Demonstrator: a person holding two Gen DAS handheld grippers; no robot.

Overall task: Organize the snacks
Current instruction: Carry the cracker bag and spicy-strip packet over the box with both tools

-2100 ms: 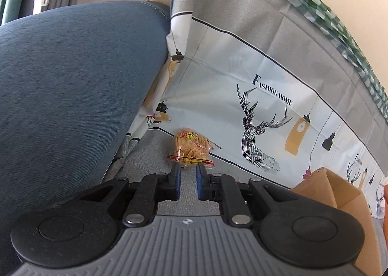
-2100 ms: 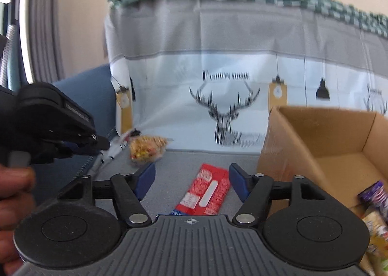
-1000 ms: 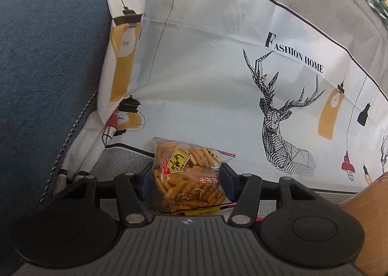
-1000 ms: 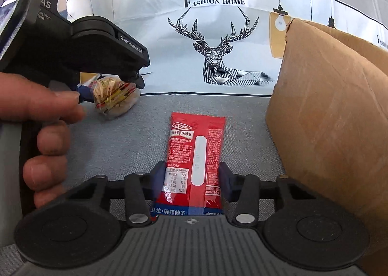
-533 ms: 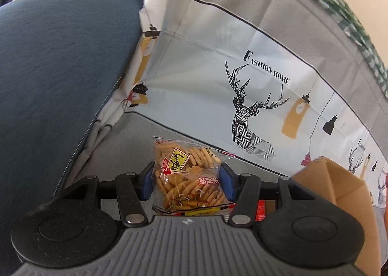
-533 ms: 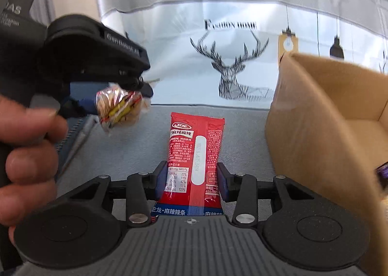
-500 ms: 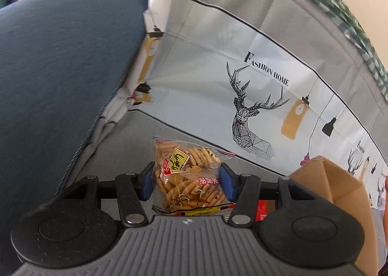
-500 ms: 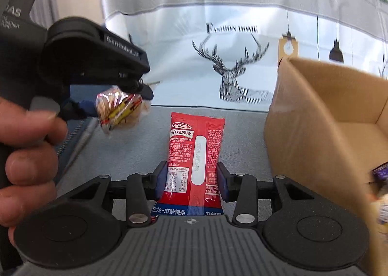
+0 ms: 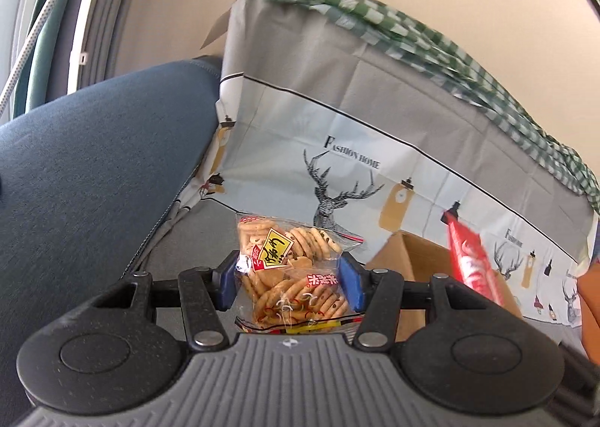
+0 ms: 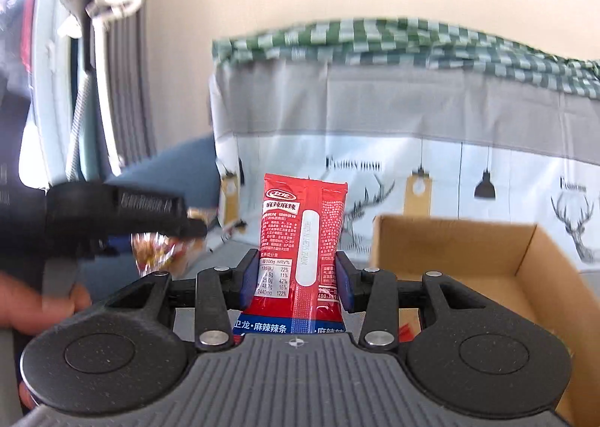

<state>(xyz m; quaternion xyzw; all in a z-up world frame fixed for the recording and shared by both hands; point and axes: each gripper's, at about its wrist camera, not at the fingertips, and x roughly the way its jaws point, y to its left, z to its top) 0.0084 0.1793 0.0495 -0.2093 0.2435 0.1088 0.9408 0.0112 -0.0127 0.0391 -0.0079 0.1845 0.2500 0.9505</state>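
My left gripper (image 9: 288, 282) is shut on a clear bag of small crackers (image 9: 290, 275) and holds it up off the grey seat. My right gripper (image 10: 296, 278) is shut on a red spicy-strip packet (image 10: 302, 243), held upright in the air. The red packet also shows at the right in the left wrist view (image 9: 473, 267). The cracker bag also shows, blurred, under the left gripper at the left of the right wrist view (image 10: 159, 250). An open cardboard box (image 10: 483, 262) stands to the right; it shows behind the cracker bag in the left wrist view (image 9: 416, 258).
A deer-print cloth (image 9: 375, 164) with a green checked cloth on top (image 10: 412, 40) hangs behind the seat. A blue sofa arm (image 9: 93, 164) rises at the left. A red item lies in the box (image 10: 407, 331).
Both grippers have risen with their snacks. The red packet has come up off the seat. The box now sits lower in both views.
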